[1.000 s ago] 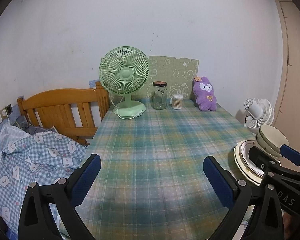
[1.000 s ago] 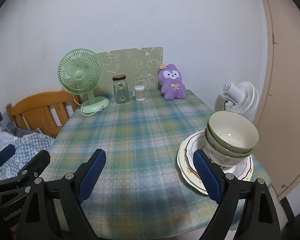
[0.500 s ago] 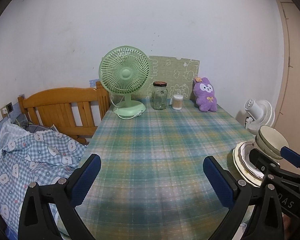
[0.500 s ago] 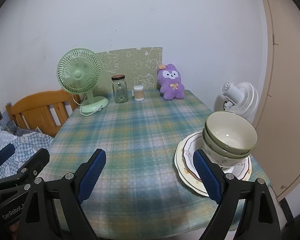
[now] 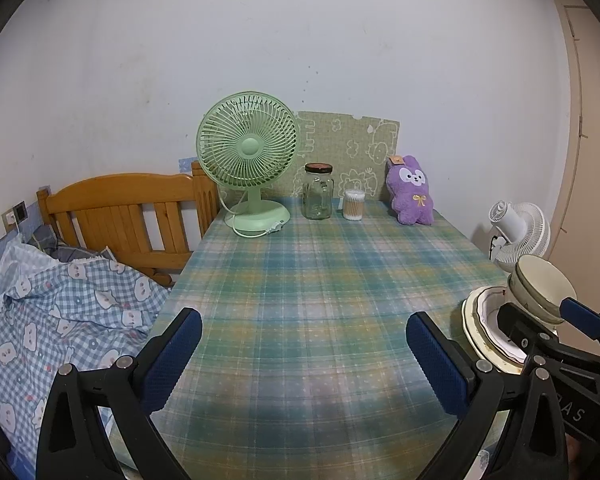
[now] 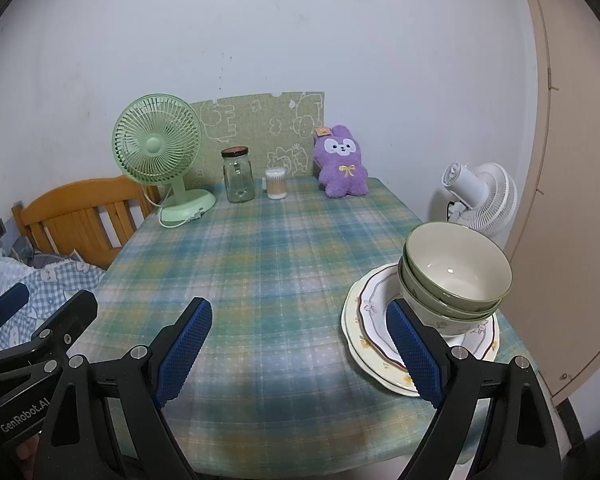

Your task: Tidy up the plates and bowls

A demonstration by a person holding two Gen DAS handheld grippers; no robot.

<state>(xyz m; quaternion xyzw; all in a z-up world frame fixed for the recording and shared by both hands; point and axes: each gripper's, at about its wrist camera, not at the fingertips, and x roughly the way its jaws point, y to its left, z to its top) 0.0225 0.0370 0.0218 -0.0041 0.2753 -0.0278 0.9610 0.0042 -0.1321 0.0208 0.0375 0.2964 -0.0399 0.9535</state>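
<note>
A stack of green-rimmed bowls (image 6: 456,276) sits on stacked floral plates (image 6: 370,312) at the table's near right corner; the bowls (image 5: 540,288) and plates (image 5: 480,320) also show in the left wrist view. My right gripper (image 6: 300,348) is open and empty, held above the table's front edge, its right finger just left of the plates. My left gripper (image 5: 300,356) is open and empty over the front left of the table. The right gripper's fingers (image 5: 580,316) show in the left wrist view in front of the plates.
On the plaid tablecloth (image 6: 260,264) at the far edge stand a green fan (image 6: 160,152), a glass jar (image 6: 238,176), a cotton swab cup (image 6: 276,184) and a purple plush (image 6: 342,164). A white fan (image 6: 480,196) stands right, a wooden bedhead (image 5: 128,212) and bedding (image 5: 60,308) left.
Both grippers have drifted slightly back and up, so the table looks a little farther. Both stay open; the bowls and plates have not moved.
</note>
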